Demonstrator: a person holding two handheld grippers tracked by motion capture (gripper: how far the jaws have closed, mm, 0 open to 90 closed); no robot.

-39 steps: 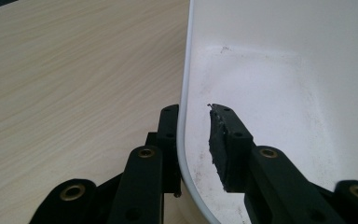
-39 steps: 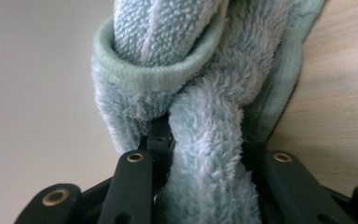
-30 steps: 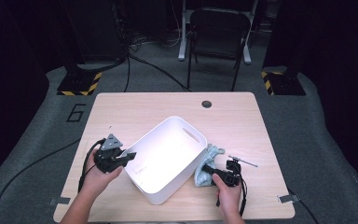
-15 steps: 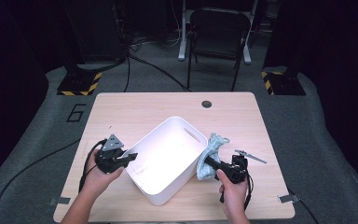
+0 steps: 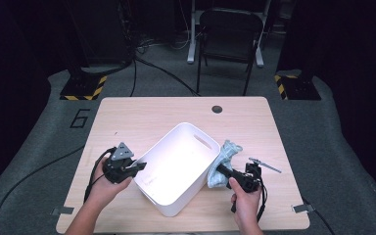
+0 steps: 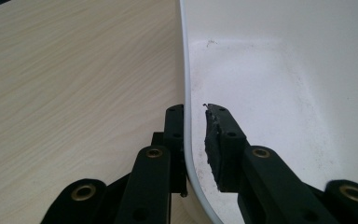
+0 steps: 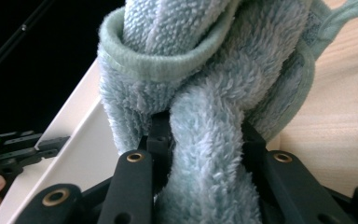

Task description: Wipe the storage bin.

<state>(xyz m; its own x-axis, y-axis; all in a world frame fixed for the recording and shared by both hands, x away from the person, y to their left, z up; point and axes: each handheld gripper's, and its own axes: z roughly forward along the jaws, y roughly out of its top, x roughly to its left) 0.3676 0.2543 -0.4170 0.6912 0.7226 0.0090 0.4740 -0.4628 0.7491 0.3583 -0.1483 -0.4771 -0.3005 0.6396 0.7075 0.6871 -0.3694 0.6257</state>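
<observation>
The tub (image 5: 176, 169) is plain white with some dark specks on its floor. Right of the tub there's a pale blue-green fluffy towel (image 5: 223, 161), same shade on its hem. Both grippers, left (image 5: 138, 166) and right (image 5: 219, 169), are black with brass-coloured screws, and the left one has a grey plate on top. The table (image 5: 152, 115) under the tub is light wood grain with a dark round hole. Behind the tub, black-and-yellow hazard stripes (image 5: 84, 88) and a white 6 (image 5: 81, 118) on grey carpet.

Fluffy, looped terry cloth (image 7: 205, 93), pale blue. Smooth, slightly glossy white plastic bin (image 5: 176, 166), speckled inside. Matt light wood-grain table (image 5: 142, 117); matt black jaws.
</observation>
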